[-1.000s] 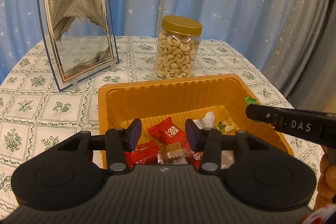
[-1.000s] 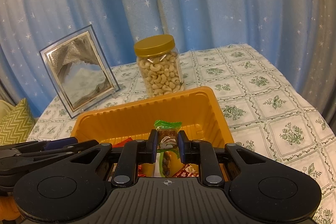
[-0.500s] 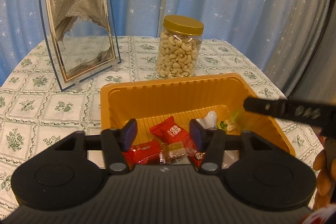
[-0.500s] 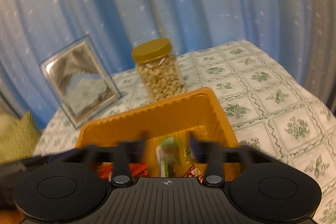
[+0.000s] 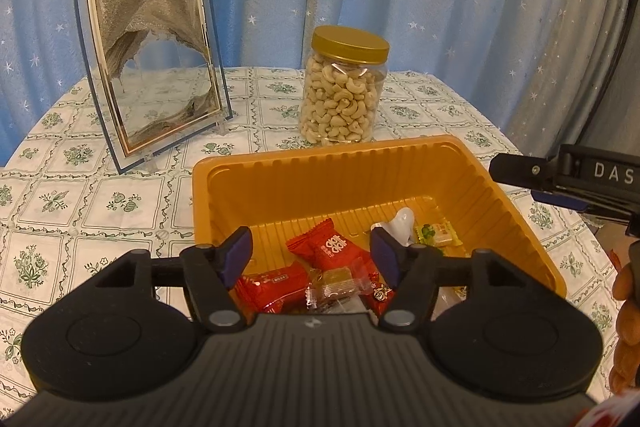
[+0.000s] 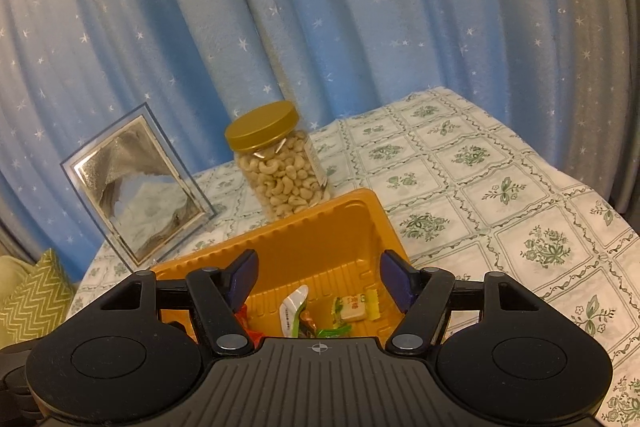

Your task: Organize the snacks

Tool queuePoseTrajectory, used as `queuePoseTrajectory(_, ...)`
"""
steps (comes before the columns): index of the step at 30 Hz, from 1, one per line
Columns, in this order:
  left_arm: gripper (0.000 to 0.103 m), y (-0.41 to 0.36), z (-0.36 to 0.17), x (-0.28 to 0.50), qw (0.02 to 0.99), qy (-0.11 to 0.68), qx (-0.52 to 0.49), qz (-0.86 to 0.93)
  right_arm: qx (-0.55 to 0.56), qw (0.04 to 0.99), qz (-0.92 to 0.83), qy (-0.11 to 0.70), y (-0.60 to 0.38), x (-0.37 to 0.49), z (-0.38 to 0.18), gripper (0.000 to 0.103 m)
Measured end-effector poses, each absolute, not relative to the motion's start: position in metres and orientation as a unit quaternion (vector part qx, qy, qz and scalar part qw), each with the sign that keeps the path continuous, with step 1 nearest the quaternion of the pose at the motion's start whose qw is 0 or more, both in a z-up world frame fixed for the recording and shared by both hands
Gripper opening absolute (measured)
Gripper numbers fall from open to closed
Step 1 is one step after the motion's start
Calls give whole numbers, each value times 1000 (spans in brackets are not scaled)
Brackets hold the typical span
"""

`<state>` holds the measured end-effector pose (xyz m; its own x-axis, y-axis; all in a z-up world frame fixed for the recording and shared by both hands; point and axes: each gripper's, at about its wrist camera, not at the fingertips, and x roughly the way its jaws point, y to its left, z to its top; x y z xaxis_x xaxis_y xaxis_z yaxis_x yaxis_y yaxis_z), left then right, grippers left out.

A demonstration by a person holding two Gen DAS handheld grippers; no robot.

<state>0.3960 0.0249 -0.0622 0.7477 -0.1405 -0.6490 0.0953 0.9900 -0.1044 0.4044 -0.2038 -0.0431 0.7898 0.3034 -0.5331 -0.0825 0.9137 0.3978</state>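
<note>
Both grippers are held above the near edge of the orange tray [image 5: 500,199], the left gripper [image 5: 311,255] and right gripper [image 6: 319,277] just opened wide and empty, with the wrapped snacks [image 5: 334,249] lying just below and ahead.

My left gripper [image 5: 311,259] points downward, its fingers [image 5: 236,254] spread apart with nothing pressed between them; they have just been opening. My right gripper [image 6: 319,275] is likewise tilted down, fingers [image 6: 394,277] parted and gripping nothing, having just been opening too. From the left wrist view I see the right gripper's tips reaching in from the right edge, and below them what looks like part of my hand [image 5: 626,323], though the edge there is too distorted to be sure.
</note>
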Motion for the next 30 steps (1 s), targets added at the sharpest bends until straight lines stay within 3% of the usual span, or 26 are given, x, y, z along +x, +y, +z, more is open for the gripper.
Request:
queuePoseTrajectory(11, 86, 28, -60, 384, 939, 341, -29, -41, 156, 930, 101, 317, -204, 399, -44, 67)
queuePoseTrajectory(21, 98, 35, -50, 354, 950, 311, -32, -14, 135, 937, 92, 308, -210, 374, -37, 68)
queuePoseTrajectory(25, 101, 39, -44, 334, 951, 306, -47, -10, 129, 939, 92, 305, -213, 358, -34, 78)
queuePoseTrajectory(30, 103, 43, -39, 303, 952, 300, -63, 3, 115, 942, 88, 302, -217, 333, -30, 82)
